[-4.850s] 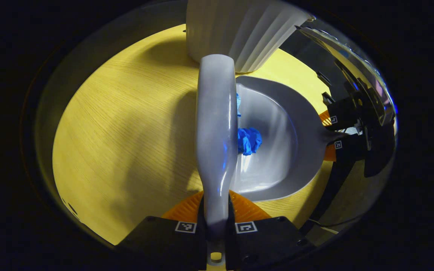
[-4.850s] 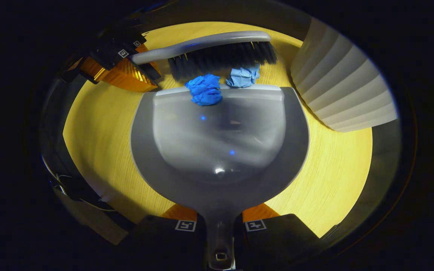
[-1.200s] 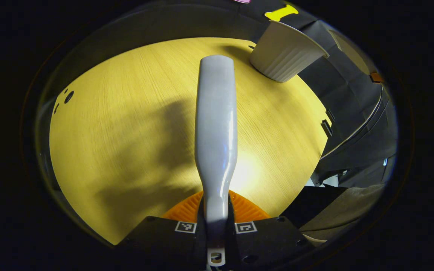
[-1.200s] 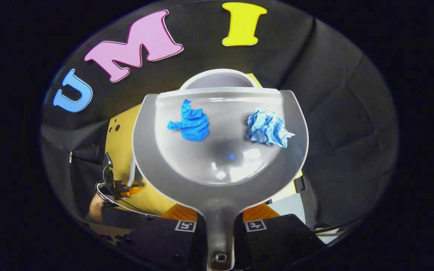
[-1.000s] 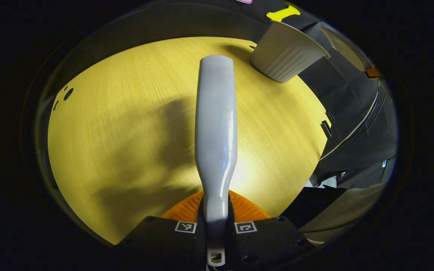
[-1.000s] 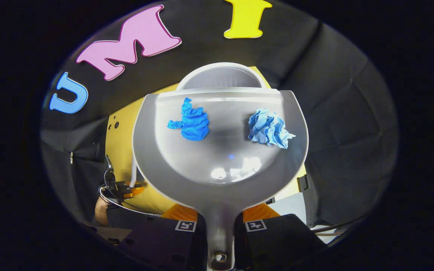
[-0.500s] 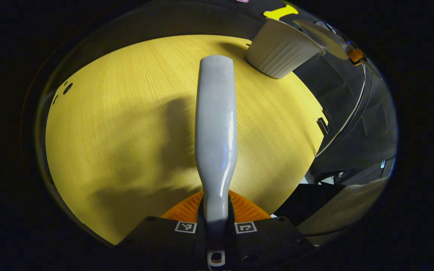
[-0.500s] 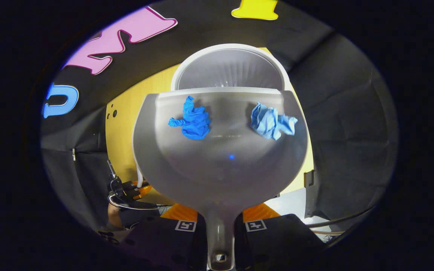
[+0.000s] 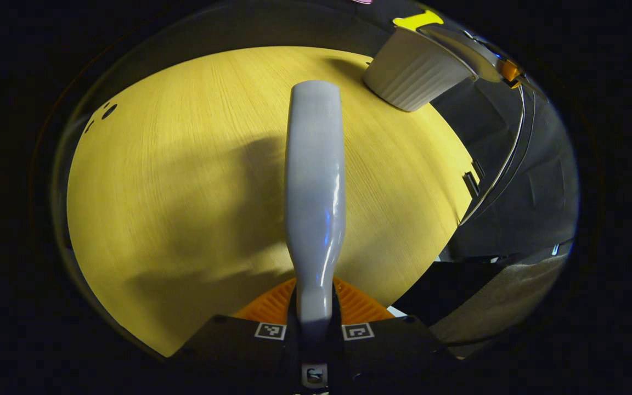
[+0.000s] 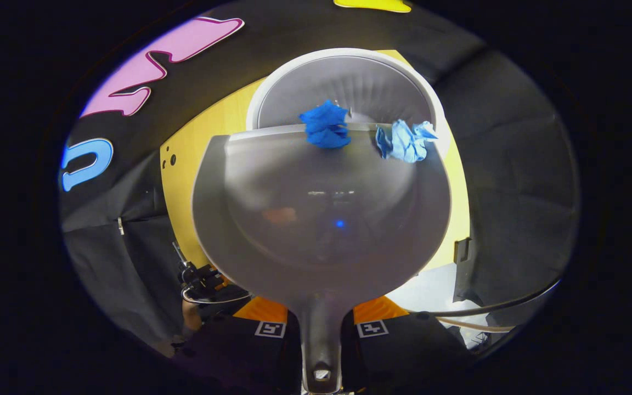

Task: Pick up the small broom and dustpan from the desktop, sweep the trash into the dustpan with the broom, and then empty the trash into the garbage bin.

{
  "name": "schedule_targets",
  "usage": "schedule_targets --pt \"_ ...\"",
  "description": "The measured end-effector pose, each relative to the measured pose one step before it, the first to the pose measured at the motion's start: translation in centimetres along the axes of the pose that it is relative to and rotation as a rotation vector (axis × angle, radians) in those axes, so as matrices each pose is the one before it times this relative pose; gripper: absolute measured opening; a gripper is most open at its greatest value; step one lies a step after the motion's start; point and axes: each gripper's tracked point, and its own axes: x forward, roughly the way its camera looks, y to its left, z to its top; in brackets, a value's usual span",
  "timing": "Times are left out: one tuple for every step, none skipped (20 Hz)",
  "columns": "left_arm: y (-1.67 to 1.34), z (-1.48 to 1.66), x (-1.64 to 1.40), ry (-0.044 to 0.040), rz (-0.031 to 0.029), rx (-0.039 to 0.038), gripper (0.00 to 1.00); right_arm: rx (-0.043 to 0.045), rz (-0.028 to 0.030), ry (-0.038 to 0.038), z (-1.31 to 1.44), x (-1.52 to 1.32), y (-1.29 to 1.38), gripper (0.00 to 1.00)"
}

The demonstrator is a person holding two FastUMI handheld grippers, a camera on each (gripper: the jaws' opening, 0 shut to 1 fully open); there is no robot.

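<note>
My right gripper is shut on the handle of the grey dustpan, held tilted over the white ribbed garbage bin. A dark blue paper wad and a light blue wad sit at the pan's front lip, right above the bin's opening. My left gripper is shut on the grey handle of the small broom, held over the yellow wooden desktop; its bristles are hidden beneath. In the left gripper view the bin stands at the far right corner, with the dustpan above its rim.
The desktop's right edge drops off to black cloth and a cable. Small holes mark the desk's far left. In the right gripper view a hand with the other gripper shows at the lower left, beyond the desk edge.
The dustpan has tipped further forward over the bin, and both wads have slid from the middle of the pan to its front lip. The broom has barely moved.
</note>
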Motion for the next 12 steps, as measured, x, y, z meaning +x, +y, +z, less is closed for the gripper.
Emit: schedule_targets --pt "0.047 -0.013 0.06 -0.00203 0.00255 -0.00066 0.23 -0.00023 0.01332 0.00449 0.079 -0.094 0.096 0.32" --pt "-0.018 0.02 -0.077 -0.00176 0.00282 0.00001 0.23 0.00735 0.01141 0.01025 0.016 -0.173 0.179 0.32" --pt "0.061 -0.037 0.003 -0.00258 0.0019 -0.00059 0.23 0.00422 0.00622 0.00023 0.018 -0.227 0.097 0.32" --pt "0.079 0.02 -0.039 -0.00306 0.00383 -0.00342 0.23 0.00119 0.01286 0.00672 -0.201 -0.1 0.17 0.32" --pt "-0.137 -0.044 0.009 0.00099 0.00547 -0.0051 0.23 0.00034 0.01239 0.0025 -0.061 -0.047 0.002 0.32" --pt "-0.071 0.034 -0.063 0.00006 0.00582 -0.00401 0.23 0.00433 0.01435 0.00573 -0.116 -0.194 -0.029 0.32" --pt "-0.052 0.007 -0.083 0.0039 0.00691 -0.00226 0.23 0.00717 0.01928 0.00423 -0.062 -0.117 0.108 0.32" --pt "0.005 0.056 -0.104 0.00343 0.00846 -0.00178 0.23 0.00593 0.02803 0.007 -0.147 -0.592 0.094 0.32" --pt "-0.022 0.076 0.12 0.00168 0.00814 -0.00396 0.23 0.00995 0.0162 -0.00169 0.196 -0.22 -0.105 0.32" --pt "-0.1 0.039 0.018 0.00409 0.00893 -0.00963 0.23 0.00522 0.00547 0.00769 -0.201 -0.363 -0.153 0.32" --pt "-0.063 0.054 0.107 0.00278 0.01099 -0.00677 0.23 -0.01011 0.00836 0.01029 -0.062 -0.166 0.056 0.32" --pt "-0.167 0.114 -0.001 -0.00016 0.00723 -0.00853 0.23 -0.00746 0.00773 0.00329 0.046 -0.041 0.215 0.32"
